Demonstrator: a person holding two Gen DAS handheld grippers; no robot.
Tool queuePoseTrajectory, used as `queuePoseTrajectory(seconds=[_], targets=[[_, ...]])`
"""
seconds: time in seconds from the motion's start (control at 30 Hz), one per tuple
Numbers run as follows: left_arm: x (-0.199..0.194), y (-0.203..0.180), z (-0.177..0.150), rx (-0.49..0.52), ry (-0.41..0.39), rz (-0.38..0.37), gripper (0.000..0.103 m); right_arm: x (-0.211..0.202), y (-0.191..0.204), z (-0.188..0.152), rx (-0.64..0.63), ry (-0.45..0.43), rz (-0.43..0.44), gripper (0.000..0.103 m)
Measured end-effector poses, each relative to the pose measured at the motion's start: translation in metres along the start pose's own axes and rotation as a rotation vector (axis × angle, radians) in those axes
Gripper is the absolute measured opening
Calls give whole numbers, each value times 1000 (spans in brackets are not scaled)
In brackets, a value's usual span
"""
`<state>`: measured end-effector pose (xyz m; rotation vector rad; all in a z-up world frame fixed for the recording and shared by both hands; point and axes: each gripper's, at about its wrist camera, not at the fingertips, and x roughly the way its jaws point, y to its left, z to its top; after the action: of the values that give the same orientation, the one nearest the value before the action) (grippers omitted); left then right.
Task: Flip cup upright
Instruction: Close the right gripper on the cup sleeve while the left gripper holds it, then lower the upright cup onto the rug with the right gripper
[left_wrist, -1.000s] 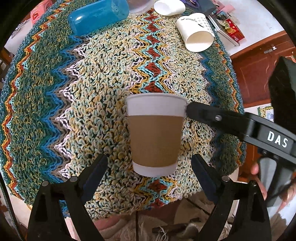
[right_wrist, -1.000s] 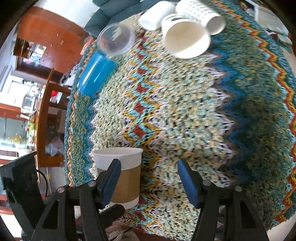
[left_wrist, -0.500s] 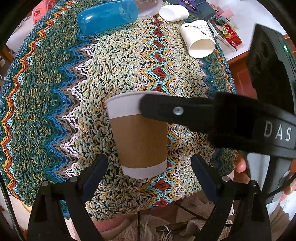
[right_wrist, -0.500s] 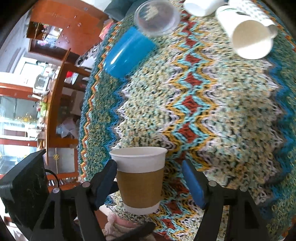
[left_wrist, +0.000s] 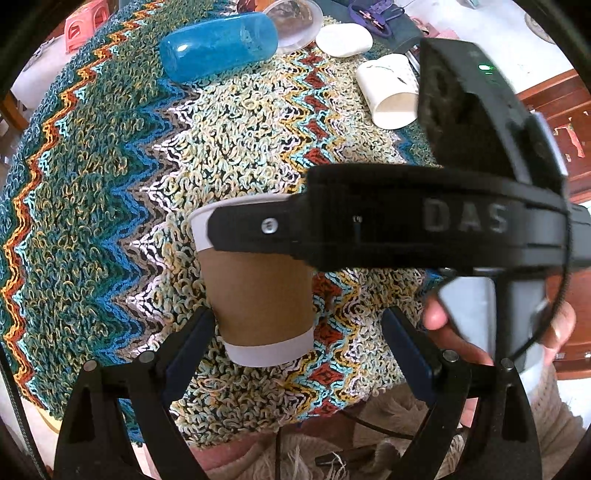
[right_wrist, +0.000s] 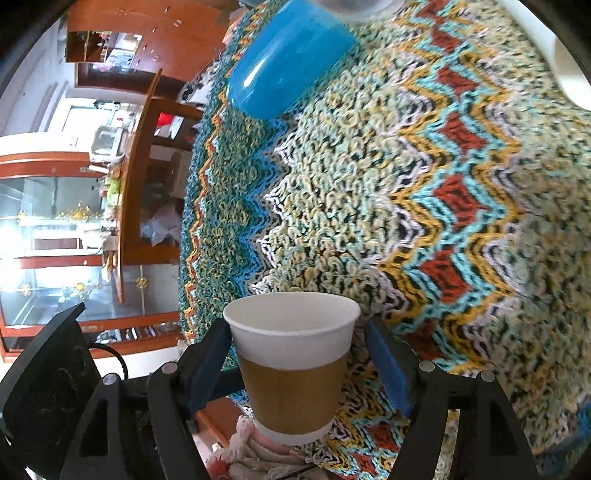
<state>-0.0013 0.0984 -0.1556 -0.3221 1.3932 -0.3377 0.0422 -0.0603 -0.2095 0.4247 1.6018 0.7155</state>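
Observation:
A paper cup (left_wrist: 258, 291) with a brown sleeve stands upright, mouth up, on the zigzag knitted cloth (left_wrist: 110, 184) near its front edge. In the right wrist view the cup (right_wrist: 291, 365) sits between the two fingers of my right gripper (right_wrist: 297, 363), which is open, with both pads close beside the cup's white rim. Seen from the left wrist, the right gripper's finger (left_wrist: 258, 229) lies across the cup's rim. My left gripper (left_wrist: 299, 350) is open just in front of the cup's base and holds nothing.
A blue tumbler (left_wrist: 218, 48) lies on its side at the back, beside a clear plastic lid (left_wrist: 295, 22) and a white oval object (left_wrist: 343, 38). A patterned white paper cup (left_wrist: 391, 92) lies on its side at the back right. A hand (left_wrist: 443, 332) holds the right gripper.
My right gripper has swung in from the side until its fingers stand either side of the cup. The cup stays upright. My left gripper stays open.

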Motion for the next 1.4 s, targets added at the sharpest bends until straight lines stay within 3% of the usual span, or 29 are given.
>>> queuePoseTrajectory(seconds=[0.17,0.3,0.5,0.73,0.9,1.03,1.23,1.4], targets=[[-7,8,-4,1,-8,-1,93,10,-3,4,5,44,44,75],[-14,15,-8,-3,-19,4,93,12,2,2,-17,38,60,67],[-27,19,-15,14,-43,19,93,-6,11,-9,-80,-36,34,65],[-49,-5,-27,97,-99,47,93,-56,28,-34,-215,-281,-105,65],[-57,-16,-38,133,-127,48,93,-91,20,-52,-272,-527,-301,65],[-57,-21,-39,138,-131,47,93,-101,1,-61,-254,-663,-446,65],[-53,-22,-36,135,-152,50,93,-97,-25,-78,-232,-834,-545,65],[-57,-20,-34,118,-185,39,93,-87,-30,-91,-243,-840,-563,66]])
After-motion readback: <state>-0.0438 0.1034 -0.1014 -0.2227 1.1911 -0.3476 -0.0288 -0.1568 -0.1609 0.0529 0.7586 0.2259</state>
